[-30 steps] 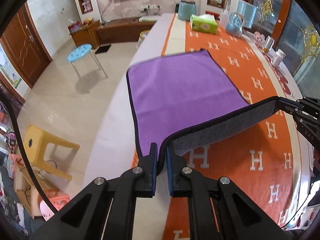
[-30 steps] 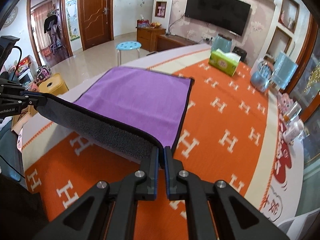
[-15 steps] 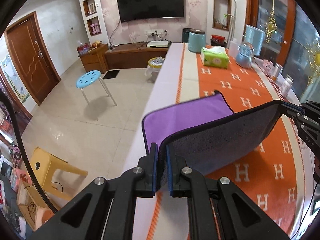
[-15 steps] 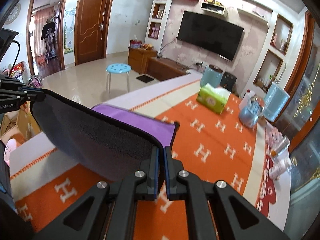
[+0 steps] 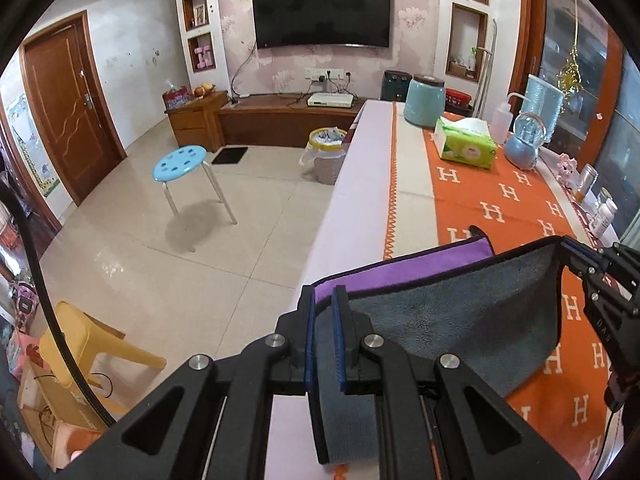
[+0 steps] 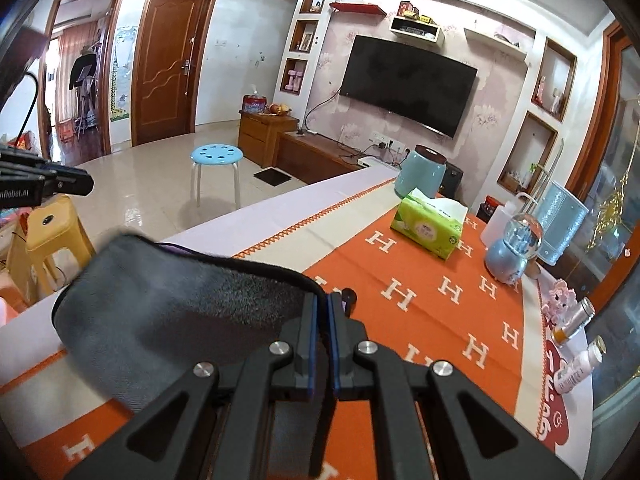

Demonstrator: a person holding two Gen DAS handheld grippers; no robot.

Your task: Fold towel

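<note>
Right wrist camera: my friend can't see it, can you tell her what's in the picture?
The right gripper pinches a corner of a towel, its grey side showing, lifted over an orange tablecloth patterned with H letters. Further along the table sit a green tissue pack and a snow globe.

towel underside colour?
Grey on the towel underside, purple top, dark trim. Clearest in left wrist view.

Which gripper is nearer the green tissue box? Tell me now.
Right. The right gripper faces the tissue box almost straight ahead over the orange cloth; the left gripper holds the towel at the table's floor-side edge, farther off.
</note>
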